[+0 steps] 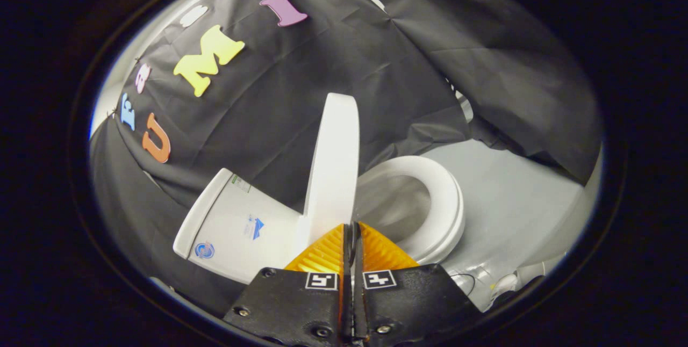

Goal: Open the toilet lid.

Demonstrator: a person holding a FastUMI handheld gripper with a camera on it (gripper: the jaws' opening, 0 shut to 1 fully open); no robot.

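Observation:
A white toilet stands ahead, seen at a tilt. Its lid point(333, 164) is raised and stands nearly upright, between the tank point(236, 223) on one side and the seat ring point(446, 202) on the other. The seat lies flat over the bowl point(392, 202), whose inside is exposed. My gripper point(352, 226) is shut, its fingers pressed together with nothing between them. The tips sit just in front of the lid's lower edge, near the hinge; I cannot tell if they touch it.
Black cloth walls close in behind and beside the toilet. A grey floor point(510, 191) stretches out beyond the seat. Some pale fittings and a thin cable point(484, 282) lie on the floor near the base of the toilet.

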